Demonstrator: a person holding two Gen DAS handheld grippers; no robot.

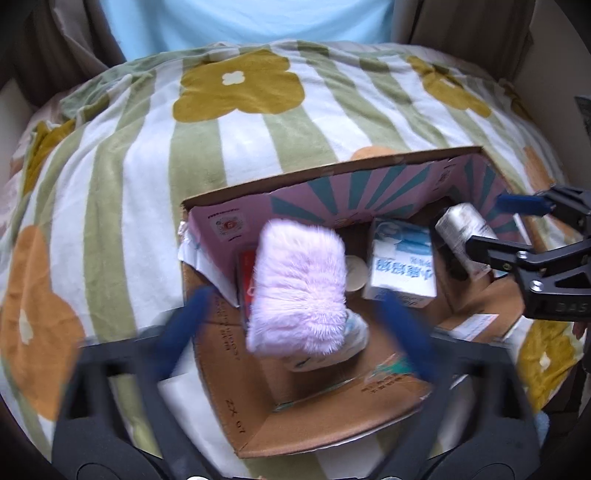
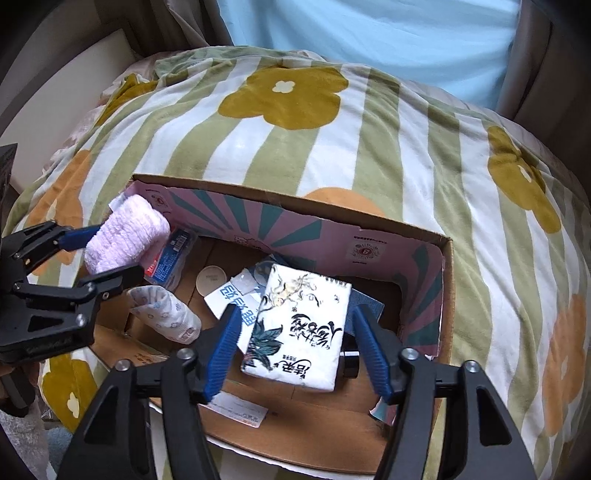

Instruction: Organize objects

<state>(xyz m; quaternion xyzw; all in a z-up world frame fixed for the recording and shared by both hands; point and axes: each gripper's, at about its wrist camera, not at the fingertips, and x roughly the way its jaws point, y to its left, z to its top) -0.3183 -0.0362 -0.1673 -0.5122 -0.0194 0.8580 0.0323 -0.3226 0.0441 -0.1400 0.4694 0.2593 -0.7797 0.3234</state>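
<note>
An open cardboard box [image 1: 325, 424] [image 2: 295, 424] lies on a striped flower blanket. My left gripper [image 1: 295, 310] [image 2: 107, 254] is open over the box's left end, its blue fingers apart on either side of a fluffy pink rolled towel [image 1: 299, 288] [image 2: 125, 236]; they look blurred. My right gripper [image 2: 295, 325] [image 1: 506, 229] is open above a white tissue pack with black calligraphy [image 2: 299, 325], fingers apart beside it. Inside the box are a white-and-blue carton [image 1: 402, 262] [image 2: 236, 302], a floral roll [image 2: 162, 310] [image 1: 351, 339], a red-and-blue packet [image 2: 170, 258] and a round lid [image 2: 211, 280].
The blanket [image 1: 258, 140] [image 2: 369, 147] covers a rounded surface falling away on all sides. A light blue panel [image 2: 369, 33] and brown curtains [image 1: 74, 37] stand behind. A small black cylinder [image 2: 351, 363] lies under the tissue pack's right edge.
</note>
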